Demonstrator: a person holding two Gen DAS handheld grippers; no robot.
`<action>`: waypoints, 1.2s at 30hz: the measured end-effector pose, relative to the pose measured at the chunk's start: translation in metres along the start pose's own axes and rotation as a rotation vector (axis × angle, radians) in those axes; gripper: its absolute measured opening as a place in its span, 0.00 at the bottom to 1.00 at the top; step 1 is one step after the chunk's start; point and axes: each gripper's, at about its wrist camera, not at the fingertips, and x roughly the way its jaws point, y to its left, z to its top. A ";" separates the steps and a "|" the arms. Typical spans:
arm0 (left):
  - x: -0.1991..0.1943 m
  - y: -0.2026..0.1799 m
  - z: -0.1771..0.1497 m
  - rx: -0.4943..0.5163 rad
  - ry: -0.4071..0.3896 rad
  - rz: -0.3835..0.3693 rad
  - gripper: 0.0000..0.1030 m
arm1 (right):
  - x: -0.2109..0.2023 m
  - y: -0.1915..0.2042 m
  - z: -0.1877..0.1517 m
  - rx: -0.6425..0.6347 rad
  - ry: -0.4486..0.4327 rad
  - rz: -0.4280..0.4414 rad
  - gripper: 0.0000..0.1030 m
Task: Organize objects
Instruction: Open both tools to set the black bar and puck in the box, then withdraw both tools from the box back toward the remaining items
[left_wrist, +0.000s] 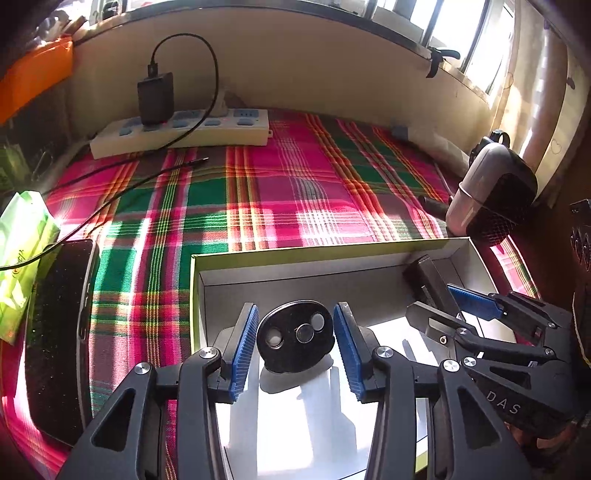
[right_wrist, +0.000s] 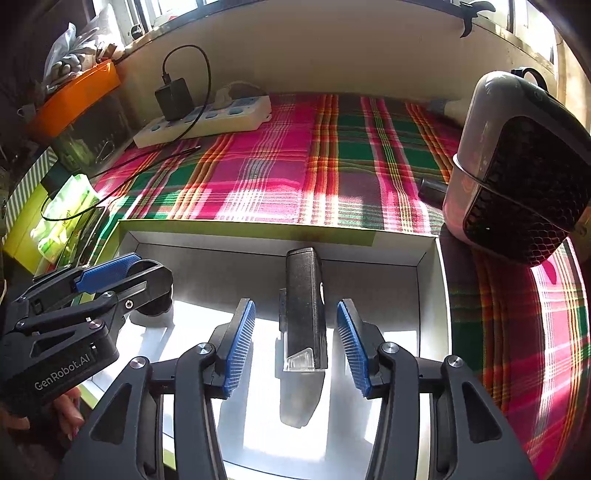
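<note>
Box on the plaid cloth, left wrist view: oval black disc stands on edge on the white floor, face toward camera, long axis across. Left gripper jaws apart, pads clear of disc.

Right wrist view: same box, black bar lies lengthwise toward far wall, clear tip nearest. Right gripper jaws apart, not touching bar.

Plaid cloth in pink/green covers the table, w/ sun patches. Cream wall behind, under a dark sill; bright windows at upper right.
</note>
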 end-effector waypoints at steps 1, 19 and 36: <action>-0.002 0.000 -0.001 0.002 -0.002 0.001 0.40 | -0.002 0.000 -0.001 0.002 -0.001 -0.002 0.46; -0.059 0.007 -0.039 -0.066 -0.074 -0.024 0.40 | -0.051 -0.002 -0.038 0.036 -0.095 -0.011 0.47; -0.101 0.017 -0.099 -0.083 -0.125 0.069 0.40 | -0.096 -0.009 -0.095 0.034 -0.169 -0.062 0.47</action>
